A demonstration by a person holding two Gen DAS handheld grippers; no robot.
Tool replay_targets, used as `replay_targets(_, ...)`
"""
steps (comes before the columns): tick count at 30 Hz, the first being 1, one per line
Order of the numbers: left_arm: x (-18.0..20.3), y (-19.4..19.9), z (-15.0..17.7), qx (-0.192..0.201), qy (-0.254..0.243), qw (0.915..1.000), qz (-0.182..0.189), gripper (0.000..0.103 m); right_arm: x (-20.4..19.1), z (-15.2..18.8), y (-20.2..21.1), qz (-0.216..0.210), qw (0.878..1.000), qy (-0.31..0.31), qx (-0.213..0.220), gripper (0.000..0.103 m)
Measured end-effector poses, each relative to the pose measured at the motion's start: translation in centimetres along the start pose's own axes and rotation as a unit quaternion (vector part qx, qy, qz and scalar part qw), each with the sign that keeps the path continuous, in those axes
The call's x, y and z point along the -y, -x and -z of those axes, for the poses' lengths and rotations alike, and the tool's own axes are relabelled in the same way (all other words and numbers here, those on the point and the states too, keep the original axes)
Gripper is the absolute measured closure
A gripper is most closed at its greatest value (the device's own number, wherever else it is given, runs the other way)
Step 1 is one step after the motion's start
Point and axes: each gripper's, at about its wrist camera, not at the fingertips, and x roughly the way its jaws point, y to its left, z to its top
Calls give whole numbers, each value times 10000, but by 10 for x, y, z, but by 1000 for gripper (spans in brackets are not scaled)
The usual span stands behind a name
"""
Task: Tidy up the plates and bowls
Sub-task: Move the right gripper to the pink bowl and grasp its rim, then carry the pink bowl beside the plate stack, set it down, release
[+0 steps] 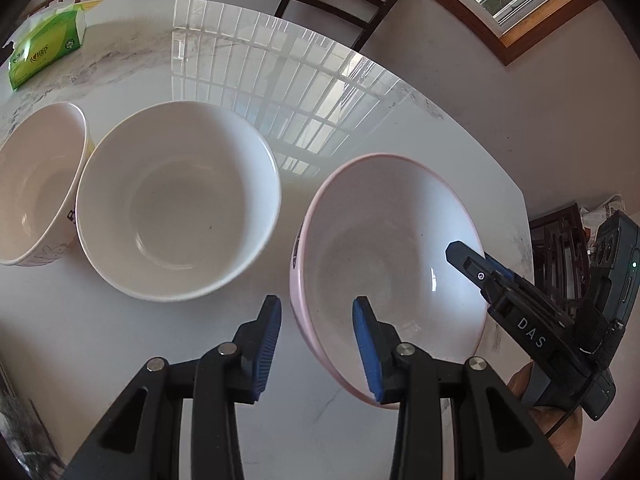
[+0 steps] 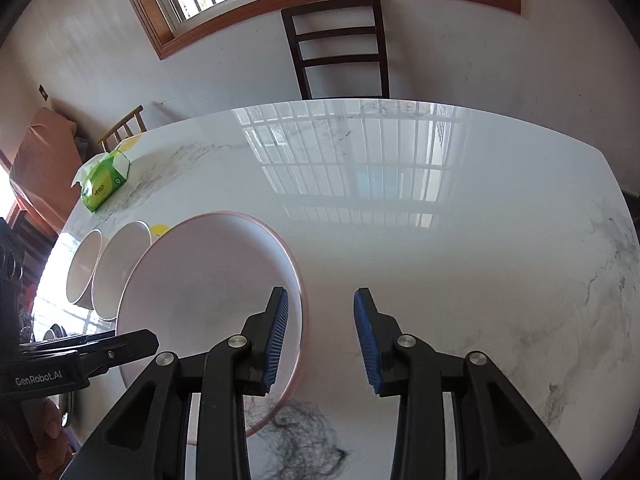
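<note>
**A:** Pink rim first, from the left wrist view: the pink-rimmed bowl (image 1: 392, 264) sits near the table's (image 1: 224, 56) right edge, straddled by the left gripper (image 1: 316, 344). One pad hangs outside the near-left wall, the other inside, neither pressing. Released, holding nothing.

**B:** And the other bowls?

**A:** The plain white bowl (image 1: 176, 200) stands just beside it to the left, then the printed bowl (image 1: 36, 184) at the left edge, touching or nearly so. A green tissue pack (image 1: 44, 48) lies at the far left corner. The right gripper (image 1: 476, 272) reaches in over the pink bowl's right rim; its jaws I cannot read from here.

**B:** From the right wrist view?

**A:** The right gripper (image 2: 320, 340) is parted and empty, its left pad over the pink-rimmed bowl's (image 2: 208, 288) right rim, the other over bare marble. The left gripper (image 2: 120, 346) enters at the bowl's near-left.

**B:** So which closes?

**A:** Both bracket a rim; I judge the left better placed. The bowl is round, white inside, empty, upright.
</note>
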Motion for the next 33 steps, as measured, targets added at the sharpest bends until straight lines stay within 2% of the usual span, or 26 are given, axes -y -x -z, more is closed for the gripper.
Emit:
replay_targets(2, 0, -7, -1, -199, 17, 9998, -56, 67, -1, -1, -9, -6, 9999, 68, -154, 70)
replay_targets(3, 1, -12, -1, -298, 46, 9995, -31, 79, -3, -2, -13, 91, 9996, 138, -217, 73)
replay_targets(4, 3, -14, 0, -309, 48, 9995, -78, 80, -4, -1, -19, 193, 9991, 213, -324, 82)
replay_targets(6, 8, -13, 0, -275, -128, 9991, -281, 83, -5, 2, -29, 147, 9980, 253, -561, 93)
replay_targets(7, 10, -12, 2, -282, -191, 9989, -322, 85, -7, 5, -31, 131, 9976, 270, -616, 95)
replay_targets(10, 8, -16, 6, -415, -124, 9988, -238, 89, -9, 13, -25, 226, 9976, 301, -577, 96)
replay_targets(14, 10, -18, 13, -430, -181, 9986, -252, 90, 4, 10, -2, -18, 9994, -42, -337, 96)
replay_targets(19, 12, -13, 14, -437, -212, 9982, -364, 90, -2, 6, 1, 235, 9988, 88, -430, 96)
replay_targets(24, 9, 9, 26, -320, -338, 9983, -351, 90, -6, 12, 6, 31, 9989, 35, -465, 96)
replay_targets(27, 0, 30, 46, -231, -380, 9984, -360, 90, -13, 28, 18, -88, 9990, 86, -433, 95)
replay_targets(33, -33, 74, 93, -156, -432, 9977, -491, 91, -38, 79, 44, -663, 9967, -79, -473, 92)
